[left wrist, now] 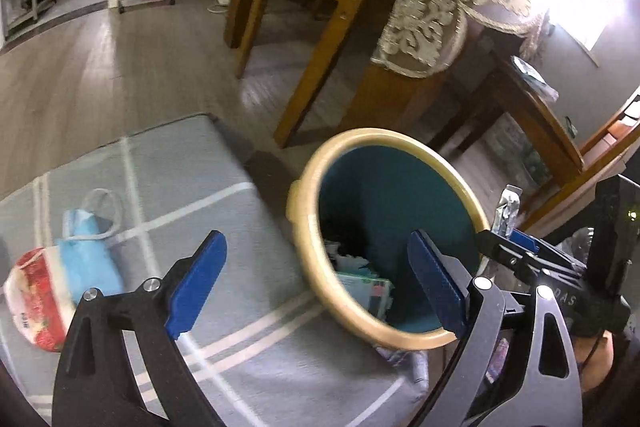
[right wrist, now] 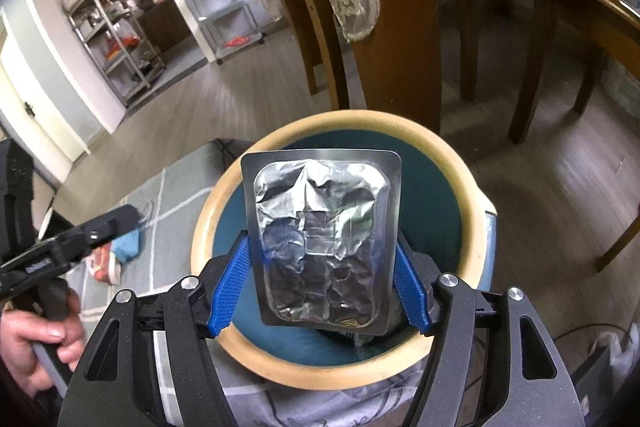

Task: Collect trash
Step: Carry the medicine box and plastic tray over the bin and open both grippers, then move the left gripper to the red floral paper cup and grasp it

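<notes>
Over bin (right wrist: 472, 215) | right tongs (right wrist: 320, 283) tilted down, grasping foil pack (right wrist: 320, 239) | left tongs (left wrist: 316, 287) released

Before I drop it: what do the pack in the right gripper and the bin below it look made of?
The pack looks like a foil blister sheet: silvery, shiny, crinkled, with a flat pressed border. It could be foil-backed plastic. The bin seems to be plastic: smooth teal wall and a matte cream rim with a moulded tab, though the blur leaves that open. The right gripper holds the pack by its edges.
</notes>
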{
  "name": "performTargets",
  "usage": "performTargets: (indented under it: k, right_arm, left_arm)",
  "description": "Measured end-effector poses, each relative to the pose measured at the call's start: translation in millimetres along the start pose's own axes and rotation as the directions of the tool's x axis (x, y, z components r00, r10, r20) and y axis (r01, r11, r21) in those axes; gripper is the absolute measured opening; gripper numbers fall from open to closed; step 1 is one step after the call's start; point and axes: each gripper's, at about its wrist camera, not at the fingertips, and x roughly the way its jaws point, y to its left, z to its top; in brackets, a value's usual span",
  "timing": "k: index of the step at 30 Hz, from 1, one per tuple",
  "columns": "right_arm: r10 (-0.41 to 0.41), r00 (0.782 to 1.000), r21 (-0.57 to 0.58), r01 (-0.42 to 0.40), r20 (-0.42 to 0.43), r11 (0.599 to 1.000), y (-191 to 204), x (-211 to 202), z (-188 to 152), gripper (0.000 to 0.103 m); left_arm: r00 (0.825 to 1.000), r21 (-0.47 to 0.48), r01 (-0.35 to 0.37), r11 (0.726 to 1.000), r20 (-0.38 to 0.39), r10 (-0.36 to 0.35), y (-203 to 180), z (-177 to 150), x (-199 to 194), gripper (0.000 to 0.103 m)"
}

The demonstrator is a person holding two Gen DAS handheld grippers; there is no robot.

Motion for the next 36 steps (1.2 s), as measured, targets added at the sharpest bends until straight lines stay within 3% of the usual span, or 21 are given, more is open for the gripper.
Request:
performTargets:
  k: [2,5,13,21,25,28,31,33,35,36]
  right_arm:
    - [-0.007,1.000,-0.005,0.007,-0.007,1.000,1.7,3.8,0.9,0.078]
    - [-0.007,1.000,-0.004,0.007,-0.005,1.000,4.2,5.0,0.0,0.081]
    - [0.019,1.000,-0.015,-0.019,0.002,1.000,16.7,3.2,-5.2,0.082]
    - [0.053,0.998,-0.108,-0.054,-0.015,0.993,57.7,10.8,-12.4,0.082]
    - [0.067,0.997,-0.159,-0.072,-0.034,0.985,81.9,13.6,-19.3,0.082]
    - [0.080,0.996,-0.188,-0.087,-0.042,0.978,99.2,13.2,-22.9,0.082]
    - [0.085,0.995,-0.220,-0.095,-0.051,0.971,112.7,15.2,-26.5,0.082]
    - [0.088,0.994,-0.243,-0.101,-0.062,0.965,123.0,17.7,-30.0,0.082]
    - [0.094,0.993,-0.268,-0.111,-0.074,0.957,131.4,20.0,-33.8,0.082]
    - [0.097,0.992,-0.279,-0.116,-0.080,0.953,135.2,21.2,-35.5,0.082]
  left_arm:
    - [1.000,-0.011,-0.025,1.000,0.013,0.025,12.0,-2.7,-9.5,0.090]
    - [0.998,-0.033,-0.053,0.998,0.029,0.054,31.1,-7.4,-22.8,0.090]
    - [0.984,-0.111,-0.166,0.980,0.050,0.172,95.4,-30.3,-59.7,0.091]
    - [0.955,-0.238,-0.266,0.934,0.068,0.289,159.1,-54.4,-96.2,0.091]
    - [0.949,-0.276,-0.291,0.916,0.035,0.313,185.5,-64.1,-93.0,0.091]
    - [0.954,-0.318,-0.279,0.906,0.014,0.298,205.9,-68.1,-84.7,0.090]
    - [0.961,-0.339,-0.256,0.905,0.009,0.275,217.1,-68.1,-77.4,0.082]
    - [0.963,-0.331,-0.258,0.907,-0.015,0.269,218.8,-66.5,-69.9,0.064]
    - [0.966,-0.328,-0.256,0.909,-0.046,0.255,220.5,-66.0,-62.0,0.053]
    - [0.968,-0.331,-0.251,0.910,-0.054,0.247,221.8,-65.8,-59.4,0.052]
